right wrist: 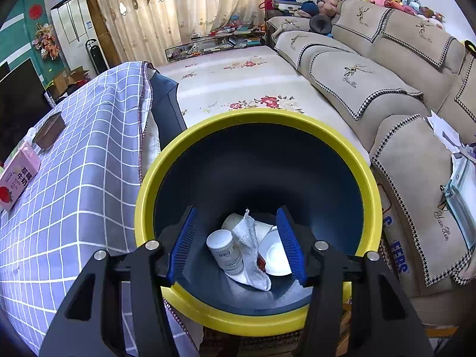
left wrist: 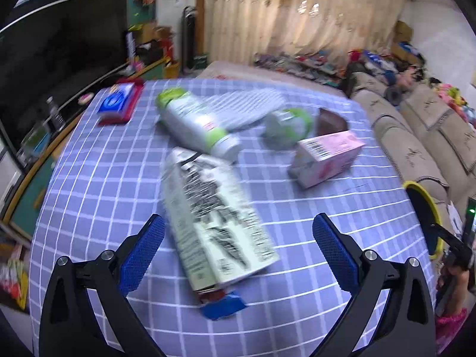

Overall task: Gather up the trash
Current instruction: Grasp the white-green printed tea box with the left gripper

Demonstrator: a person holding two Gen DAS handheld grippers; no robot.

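Trash waits on a checked worktop (left wrist: 89,196) as the left gripper (left wrist: 238,238) hovers, jaws spread wide and holding nothing, over a flattened carton (left wrist: 214,217) lying between them. Beyond it lie a silver-and-green bottle (left wrist: 196,122), a crumpled green wrapper (left wrist: 288,125) and a pink milk box (left wrist: 327,154). The right gripper (right wrist: 238,241), jaws likewise spread and empty, hangs over the yellow-rimmed bin (right wrist: 142,196) beside the worktop, where a white jar (right wrist: 224,251), tissue (right wrist: 253,247) and a plate (right wrist: 276,253) already lie.

The flat carton offers little edge: jaws closing on it could skid off or drag the cloth, and a loose pinch may drop it short of the bin. The bottle could roll if nudged.

The left view is smeared by motion, so labels are unreadable; a blue scrap (left wrist: 223,306) at the carton's near end cannot be identified. The bin's floor is partly hidden.
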